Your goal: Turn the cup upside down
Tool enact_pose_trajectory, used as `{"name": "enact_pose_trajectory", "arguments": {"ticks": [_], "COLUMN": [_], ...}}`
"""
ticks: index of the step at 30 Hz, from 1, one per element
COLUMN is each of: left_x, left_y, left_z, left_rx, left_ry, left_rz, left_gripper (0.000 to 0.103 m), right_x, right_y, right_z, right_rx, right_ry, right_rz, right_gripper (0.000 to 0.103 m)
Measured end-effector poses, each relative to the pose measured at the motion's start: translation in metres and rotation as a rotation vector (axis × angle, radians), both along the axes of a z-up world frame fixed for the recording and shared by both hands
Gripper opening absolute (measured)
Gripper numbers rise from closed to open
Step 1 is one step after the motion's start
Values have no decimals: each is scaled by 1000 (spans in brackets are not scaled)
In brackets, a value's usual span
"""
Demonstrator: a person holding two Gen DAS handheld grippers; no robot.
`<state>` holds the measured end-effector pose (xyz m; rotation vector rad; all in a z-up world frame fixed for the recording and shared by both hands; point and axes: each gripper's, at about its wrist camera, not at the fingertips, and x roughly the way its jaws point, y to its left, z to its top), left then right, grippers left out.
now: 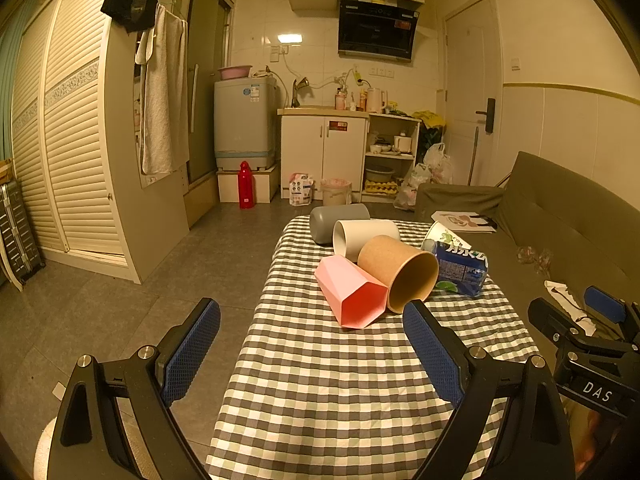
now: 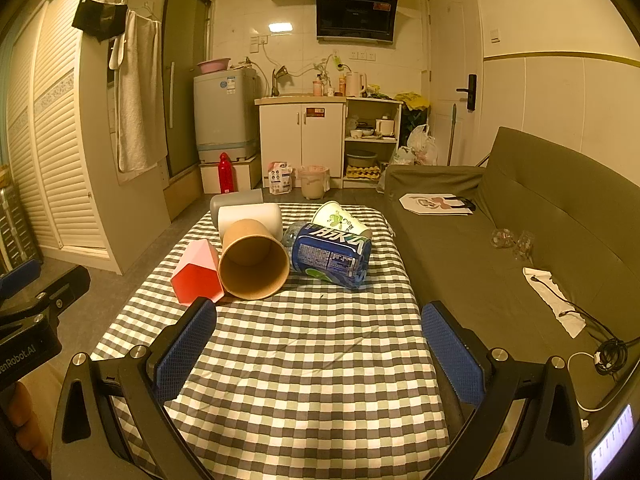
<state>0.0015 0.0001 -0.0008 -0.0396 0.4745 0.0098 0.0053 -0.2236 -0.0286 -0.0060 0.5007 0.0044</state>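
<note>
The left gripper [image 1: 312,344], its blue-padded fingers spread wide and holding nothing, hangs over the near part of the grey-and-white checked tablecloth [image 1: 340,392]; the right gripper [image 2: 320,344] is likewise wide apart and empty, just to its right. Beyond them a cluster of cups lies tipped on its side: a pink faceted plastic cup [image 1: 350,290] nearest left, touching a brown kraft paper cup [image 2: 254,262] whose mouth faces the grippers, a white cylindrical cup [image 1: 366,236] behind it, a grey cup [image 1: 338,222] farthest, and a printed paper cup [image 2: 340,220] far right. A blue-labelled plastic bottle [image 2: 330,258] lies beside the brown one, and a green sofa [image 2: 520,220] stands right of the table
</note>
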Motion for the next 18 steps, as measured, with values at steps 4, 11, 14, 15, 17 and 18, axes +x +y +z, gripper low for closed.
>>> {"name": "enact_pose_trajectory", "arguments": {"ticks": [4,11,14,15,17,18], "left_x": [1,1,0,0,0,0], "left_y": [-1,-1,-1,-1,-1,-1], "left_z": [-3,-3,-4,-4,-4,-4], "left_rx": [1,2,1,2,1,1], "left_ry": [1,2,2,2,3,2], "left_rz": [0,0,0,0,1,0], "left_gripper": [95,95,95,95,95,95], "right_x": [0,-1,2,2,2,2], "right_y": [0,0,1,1,1,1], "right_z": [1,0,-2,-2,-2,-3], "right_rx": [-1,-1,-1,-1,-1,-1], "right_ry": [0,2,2,2,3,3], "right_rz": [0,0,0,0,0,0], "right_gripper": [103,103,103,103,103,103]}}
